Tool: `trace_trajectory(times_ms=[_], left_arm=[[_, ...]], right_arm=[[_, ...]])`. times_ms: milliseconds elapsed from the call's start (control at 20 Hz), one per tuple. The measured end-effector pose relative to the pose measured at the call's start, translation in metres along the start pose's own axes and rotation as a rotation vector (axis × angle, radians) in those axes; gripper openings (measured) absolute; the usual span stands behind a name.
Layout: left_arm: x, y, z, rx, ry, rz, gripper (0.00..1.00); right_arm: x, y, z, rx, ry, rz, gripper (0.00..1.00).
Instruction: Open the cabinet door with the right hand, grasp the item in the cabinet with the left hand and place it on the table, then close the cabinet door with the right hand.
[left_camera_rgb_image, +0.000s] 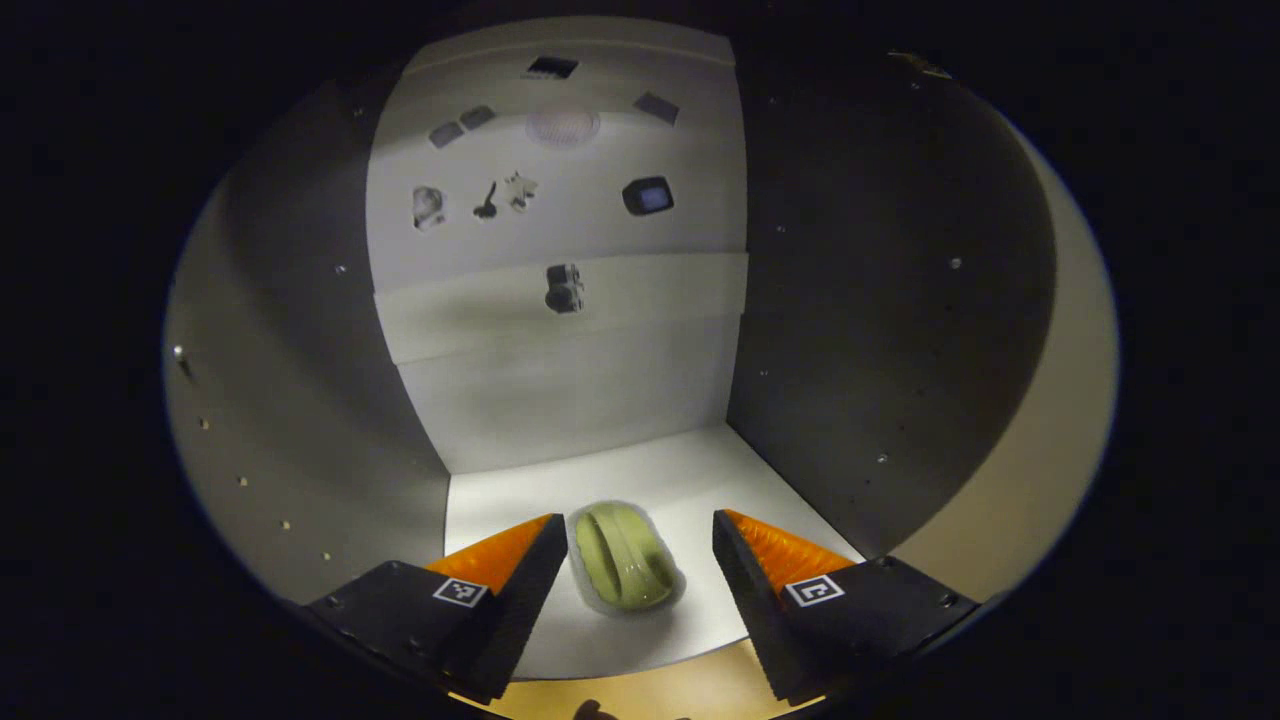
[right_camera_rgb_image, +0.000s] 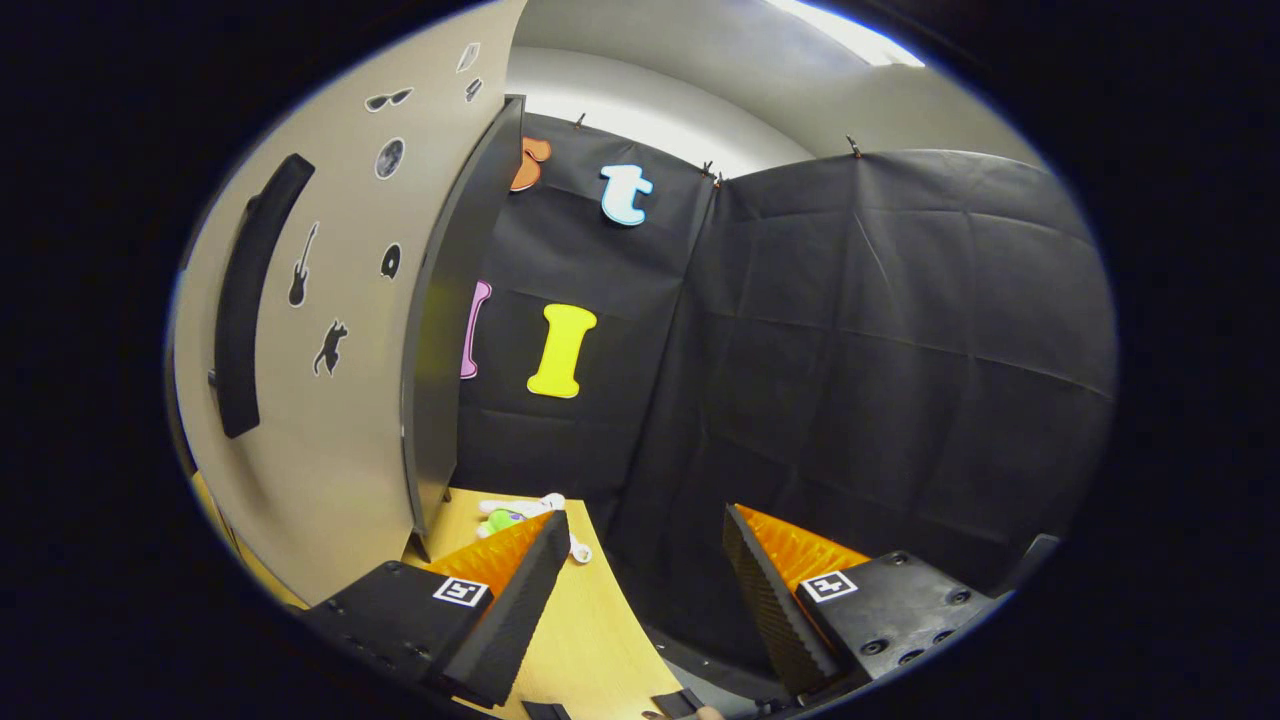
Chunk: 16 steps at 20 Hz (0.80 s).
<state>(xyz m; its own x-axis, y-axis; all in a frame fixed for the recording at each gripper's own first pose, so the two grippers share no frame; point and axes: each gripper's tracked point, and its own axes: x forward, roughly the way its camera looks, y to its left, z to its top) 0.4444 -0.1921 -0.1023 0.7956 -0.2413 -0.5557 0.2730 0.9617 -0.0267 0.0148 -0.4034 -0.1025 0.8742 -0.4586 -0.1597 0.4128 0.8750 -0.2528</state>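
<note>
Left tool (left_camera_rgb_image: 640, 545) open at the mouth of the cabinet (left_camera_rgb_image: 860, 300), a green item (left_camera_rgb_image: 625, 556) between its fingers.
The item lies on the cabinet's white floor near the front edge, untouched by either finger; dark stickers dot the pale back wall. In the right gripper view the right tool (right_camera_rgb_image: 645, 555) is spread open and holds nothing, over the table (right_camera_rgb_image: 590, 630), beside the swung-open door (right_camera_rgb_image: 330, 330) with its dark handle (right_camera_rgb_image: 245, 295). A small toy (right_camera_rgb_image: 520, 512) lies on the table past the door's edge.
</note>
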Motion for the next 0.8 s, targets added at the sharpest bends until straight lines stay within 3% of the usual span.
trace_trajectory(times_ms=[450, 600, 800], left_arm=[[0.048, 0.014, -0.021, -0.054, 0.099, 0.076, 0.88], [0.054, 0.017, -0.031, -0.092, 0.129, 0.076, 0.62], [0.058, 0.020, -0.042, -0.105, 0.168, 0.086, 0.57]], right_arm=[[0.012, 0.000, -0.027, -0.032, 0.069, -0.015, 0.97], [0.015, 0.001, -0.030, -0.033, 0.083, -0.017, 0.97], [0.017, 0.001, -0.029, -0.039, 0.085, -0.020, 0.97]])
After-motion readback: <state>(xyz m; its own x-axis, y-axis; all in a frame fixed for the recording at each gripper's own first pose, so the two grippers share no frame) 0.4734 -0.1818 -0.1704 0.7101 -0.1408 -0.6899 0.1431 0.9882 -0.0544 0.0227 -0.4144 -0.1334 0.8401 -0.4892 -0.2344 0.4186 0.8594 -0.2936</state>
